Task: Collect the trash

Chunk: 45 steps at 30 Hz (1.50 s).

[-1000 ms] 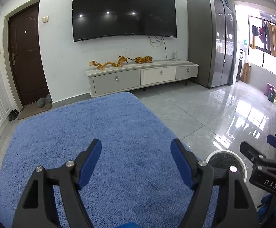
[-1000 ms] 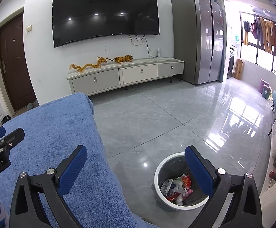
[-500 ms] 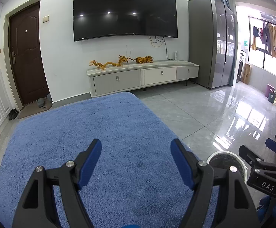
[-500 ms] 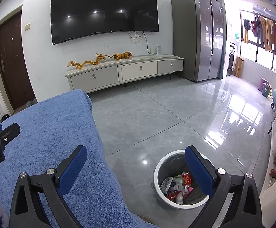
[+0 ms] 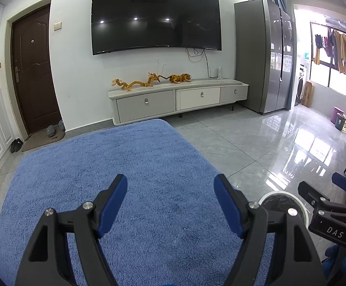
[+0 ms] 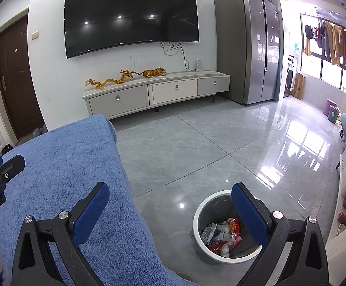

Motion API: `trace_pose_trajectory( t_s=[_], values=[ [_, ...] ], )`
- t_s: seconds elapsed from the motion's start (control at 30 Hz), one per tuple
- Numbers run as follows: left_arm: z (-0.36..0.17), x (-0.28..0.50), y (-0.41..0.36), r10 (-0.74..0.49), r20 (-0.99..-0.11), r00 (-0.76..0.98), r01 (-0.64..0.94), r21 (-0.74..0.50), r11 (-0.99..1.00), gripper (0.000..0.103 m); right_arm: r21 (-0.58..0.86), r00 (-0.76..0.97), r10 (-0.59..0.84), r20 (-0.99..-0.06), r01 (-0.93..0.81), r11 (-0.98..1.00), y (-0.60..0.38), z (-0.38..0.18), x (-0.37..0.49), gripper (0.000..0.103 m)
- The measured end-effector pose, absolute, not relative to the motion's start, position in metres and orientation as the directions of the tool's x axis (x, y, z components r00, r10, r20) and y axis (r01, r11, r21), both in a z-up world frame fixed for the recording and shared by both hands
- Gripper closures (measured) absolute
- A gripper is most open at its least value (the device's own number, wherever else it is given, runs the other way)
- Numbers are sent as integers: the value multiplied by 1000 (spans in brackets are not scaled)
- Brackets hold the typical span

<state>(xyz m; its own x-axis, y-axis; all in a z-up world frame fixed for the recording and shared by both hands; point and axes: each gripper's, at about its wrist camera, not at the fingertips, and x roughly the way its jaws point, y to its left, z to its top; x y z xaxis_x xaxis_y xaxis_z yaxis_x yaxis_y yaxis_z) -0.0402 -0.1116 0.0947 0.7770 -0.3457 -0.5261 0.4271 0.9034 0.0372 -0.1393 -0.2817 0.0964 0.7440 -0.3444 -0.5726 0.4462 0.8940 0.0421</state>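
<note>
Left gripper [image 5: 170, 205]: nearest the left camera; its blue fingers [image 5: 113, 205] stand wide apart with nothing between them, released above the blue cloth.
Right gripper [image 6: 170, 212]: fingers [image 6: 249, 212] likewise spread and bare; one pad overlaps the rim of the bin in the right view, though whether it is near that rim cannot be told.
Blue cloth [image 5: 130, 174]: a fluffy cover over what looks like a worktop; no wrapper or scrap shows on the part in view.
Bin [image 6: 198, 217]: a round white-rimmed bin on the floor just beside the cloth's edge, under the right gripper.
Trash [image 6: 220, 232]: crumpled wrappers, red and white, lie in the bottom of the bin, well below the rim.
Step in hand: judged from the bare cloth and filled bin, collecting seems about finished; both grippers rest empty.
Doing it well: a sweep of the cloth's near edge, hidden below both cameras, would confirm nothing is left; any last piece should be released squarely over the bin's mouth, not at its rim.
Floor [image 6: 196, 147]: glossy grey tile, with no litter visible.
Far wall: TV cabinet [image 5: 177, 100] and television [image 5: 156, 16], irrelevant to the job.
</note>
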Motion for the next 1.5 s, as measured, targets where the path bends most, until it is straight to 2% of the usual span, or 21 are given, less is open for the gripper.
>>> trace_pose_trajectory(
  t_s=[1.5],
  values=[
    [108, -50, -97, -348, -481, 805, 393, -8, 919, 29, 43, 766, -357, -534, 446, 894, -281, 107, -146, 0]
  ],
)
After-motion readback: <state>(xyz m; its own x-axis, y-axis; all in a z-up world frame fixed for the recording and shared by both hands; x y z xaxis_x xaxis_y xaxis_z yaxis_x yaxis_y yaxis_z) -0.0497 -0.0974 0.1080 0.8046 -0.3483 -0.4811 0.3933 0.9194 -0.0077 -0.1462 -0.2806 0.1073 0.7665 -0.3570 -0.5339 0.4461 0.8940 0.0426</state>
